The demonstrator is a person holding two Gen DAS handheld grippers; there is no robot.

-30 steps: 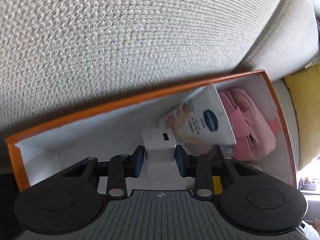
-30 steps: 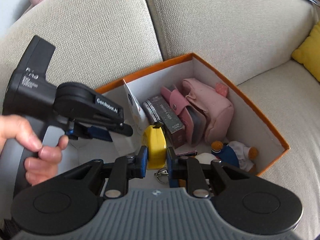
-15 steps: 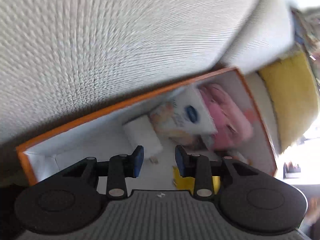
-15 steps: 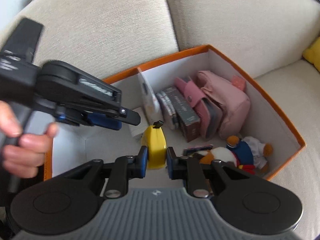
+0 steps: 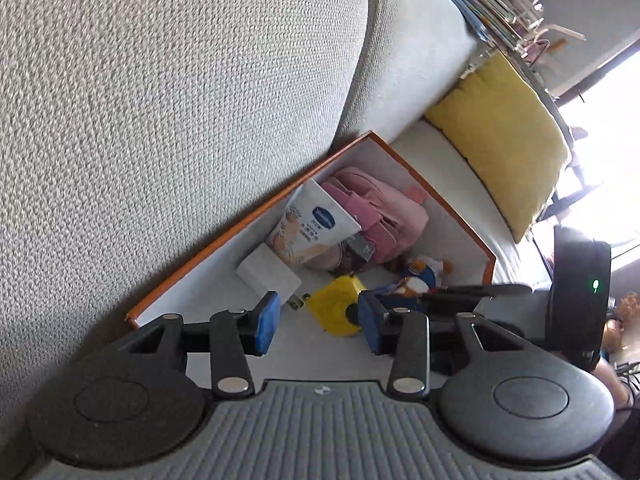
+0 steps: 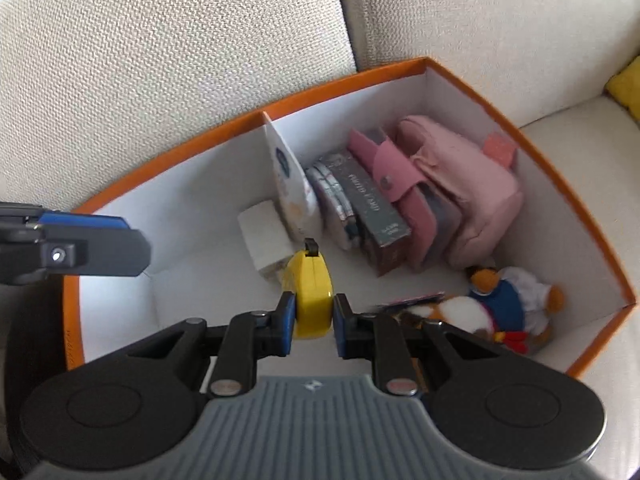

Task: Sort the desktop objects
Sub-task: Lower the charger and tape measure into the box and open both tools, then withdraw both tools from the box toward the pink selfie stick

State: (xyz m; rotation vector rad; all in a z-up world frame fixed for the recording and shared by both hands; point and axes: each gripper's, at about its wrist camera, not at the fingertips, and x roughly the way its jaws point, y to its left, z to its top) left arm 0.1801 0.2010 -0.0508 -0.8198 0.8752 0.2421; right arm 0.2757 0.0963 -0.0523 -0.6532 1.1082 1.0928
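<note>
- Left wrist view: the left gripper (image 5: 316,322) hangs over the orange box (image 5: 460,218) on the sofa (image 5: 168,92), jaws apart and holding nothing. Inside the box a white charger (image 5: 267,273) lies just beside a leaning lotion tube (image 5: 314,227).
- Right wrist view: the right gripper (image 6: 314,322) has its jaws clamped on the yellow tape measure (image 6: 310,292), held within the box, near the charger. A pink pouch (image 6: 464,184) and a plush penguin (image 6: 504,304) lie further right.

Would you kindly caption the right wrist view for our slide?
Right tool lowers a yellow tape measure into the orange box.
</note>
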